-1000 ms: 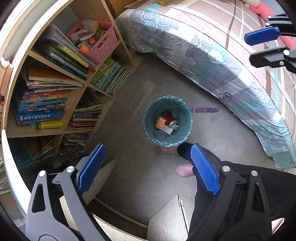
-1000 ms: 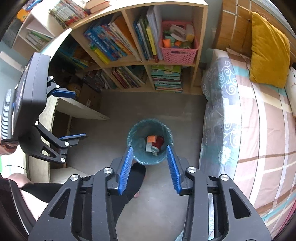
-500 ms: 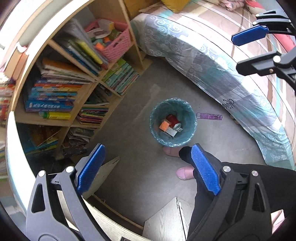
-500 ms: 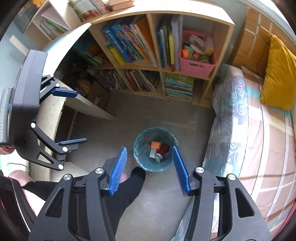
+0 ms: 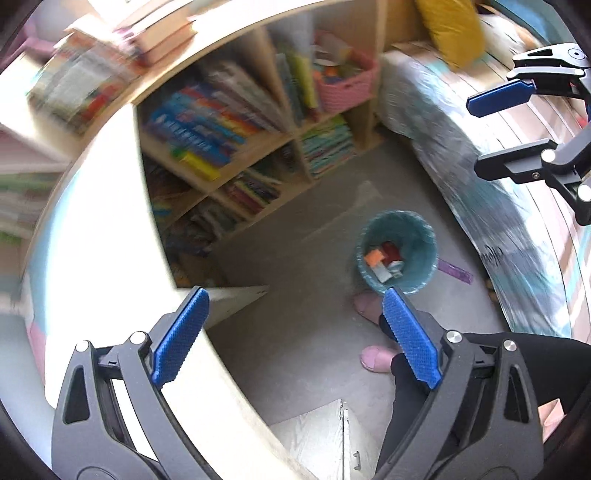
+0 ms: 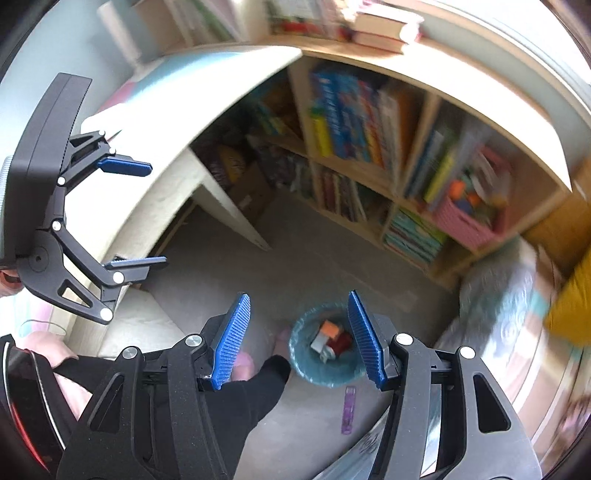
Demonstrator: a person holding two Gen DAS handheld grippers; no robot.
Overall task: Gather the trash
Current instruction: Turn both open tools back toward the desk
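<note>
A teal-lined trash bin (image 5: 397,251) stands on the grey floor and holds a red can, an orange piece and a white box; it also shows in the right wrist view (image 6: 325,347). A purple wrapper (image 5: 455,271) lies on the floor beside the bin, also seen in the right wrist view (image 6: 349,410). My left gripper (image 5: 295,332) is open and empty, high above the floor over the white desk edge. My right gripper (image 6: 299,339) is open and empty, high above the bin. Each gripper shows in the other's view (image 5: 513,129) (image 6: 133,214).
A white desk (image 5: 110,240) curves along the left. A wooden bookshelf (image 6: 369,147) full of books holds a pink basket (image 5: 345,86). A bed (image 5: 498,206) with a patterned cover and a yellow pillow (image 5: 450,29) is at the right. The person's legs and pink slippers (image 5: 373,356) stand by the bin.
Both grippers have risen and swung left toward the desk and bookshelf, so the bin looks smaller and lower. The views are motion-blurred. Both stay open and empty.
</note>
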